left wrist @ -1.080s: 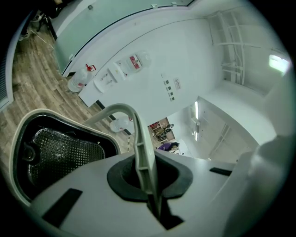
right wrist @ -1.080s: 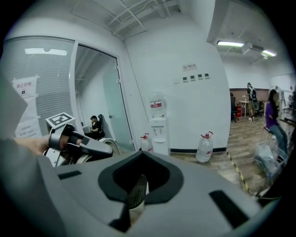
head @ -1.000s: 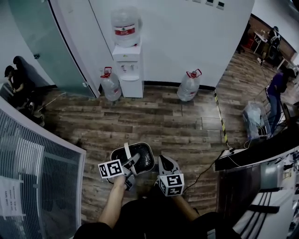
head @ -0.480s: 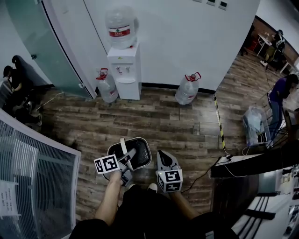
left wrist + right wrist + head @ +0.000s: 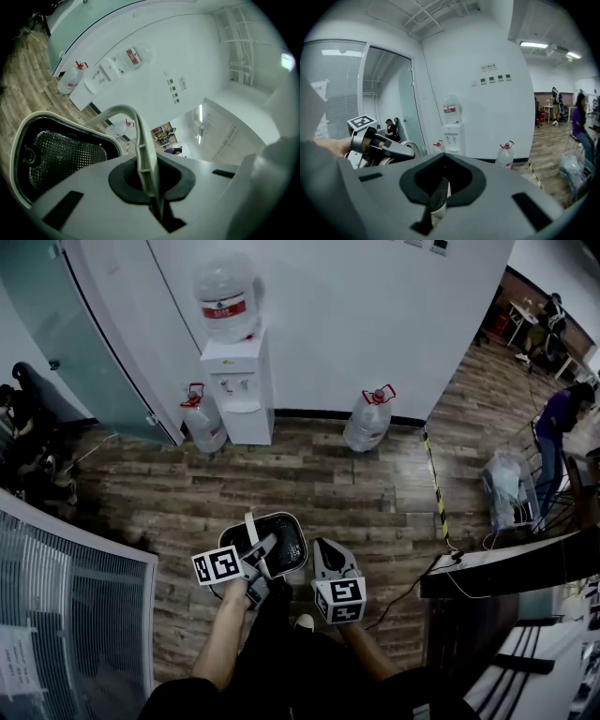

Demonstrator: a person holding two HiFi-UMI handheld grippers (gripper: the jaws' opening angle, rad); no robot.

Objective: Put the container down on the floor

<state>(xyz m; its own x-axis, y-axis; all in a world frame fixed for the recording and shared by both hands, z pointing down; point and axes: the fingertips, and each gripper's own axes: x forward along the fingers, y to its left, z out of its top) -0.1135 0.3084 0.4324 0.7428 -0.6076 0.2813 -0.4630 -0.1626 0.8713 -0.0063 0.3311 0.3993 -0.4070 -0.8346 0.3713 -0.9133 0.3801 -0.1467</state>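
**Container in hand, not yet set down**

The container (image 5: 272,545), a black mesh-lined basket with a white rim, hangs from its white handle (image 5: 143,150). The left gripper (image 5: 265,551) has its jaws clamped tight on that thin handle strip, as the left gripper view shows. The right gripper (image 5: 328,559) rides just beside the basket. Its jaws are pressed together with nothing between them, and it takes no part in the carry.

By the look of it the basket is held up in front of the person's body, well clear of the floor (image 5: 356,484). None of the placing is done. What remains is to lower the basket until its base rests on the boards, then open the left jaws off the handle.

The floor is dark wood-look plank, flat and bare directly ahead, so any spot there should serve. Farther on, a water dispenser (image 5: 236,381) stands against the white wall (image 5: 356,324) with 2 spare bottles (image 5: 368,420) on the floor either side of it. A glass partition (image 5: 84,343) runs off to the left. A striped tape line (image 5: 434,484) and a cable cross the boards to the right.
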